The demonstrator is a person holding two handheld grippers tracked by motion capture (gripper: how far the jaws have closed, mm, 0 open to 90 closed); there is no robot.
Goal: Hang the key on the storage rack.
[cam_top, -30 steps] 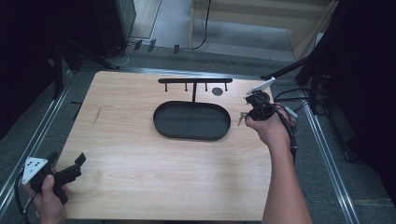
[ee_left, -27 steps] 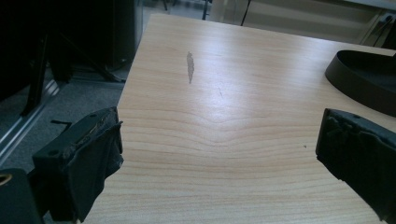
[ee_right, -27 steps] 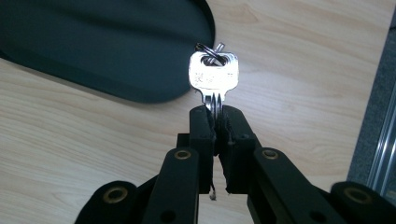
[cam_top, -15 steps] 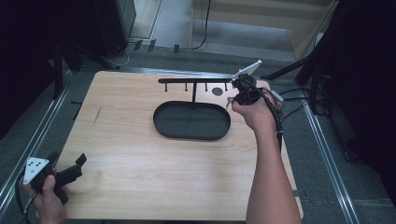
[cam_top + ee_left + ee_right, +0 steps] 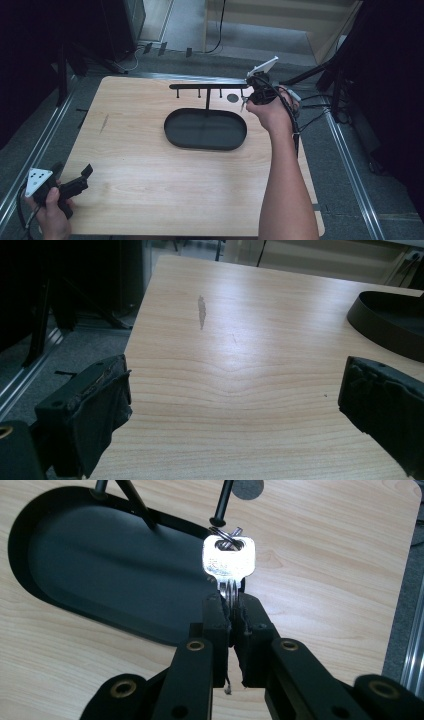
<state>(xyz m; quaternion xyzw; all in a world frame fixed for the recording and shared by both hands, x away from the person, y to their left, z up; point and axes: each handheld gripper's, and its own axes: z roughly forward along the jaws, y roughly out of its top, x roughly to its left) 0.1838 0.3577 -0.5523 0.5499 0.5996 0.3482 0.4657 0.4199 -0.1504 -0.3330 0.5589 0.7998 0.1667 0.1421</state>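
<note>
I see a pale wood-grain worktop (image 5: 150, 165) with rounded corners. A black oval tray (image 5: 205, 131) sits on it toward the far middle, with a thin post rising from it to a crossbar of hanging pegs (image 5: 207, 86). Just beyond the tray's right end lies a small grey disc (image 5: 232, 98). A grey smear (image 5: 104, 123) marks the wood at left.

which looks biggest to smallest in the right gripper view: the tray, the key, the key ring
1. tray, by far the largest.
2. key, held in the right gripper close to the camera, so nearness enlarges it.
3. key ring, smallest, threaded through the key's head.
</note>
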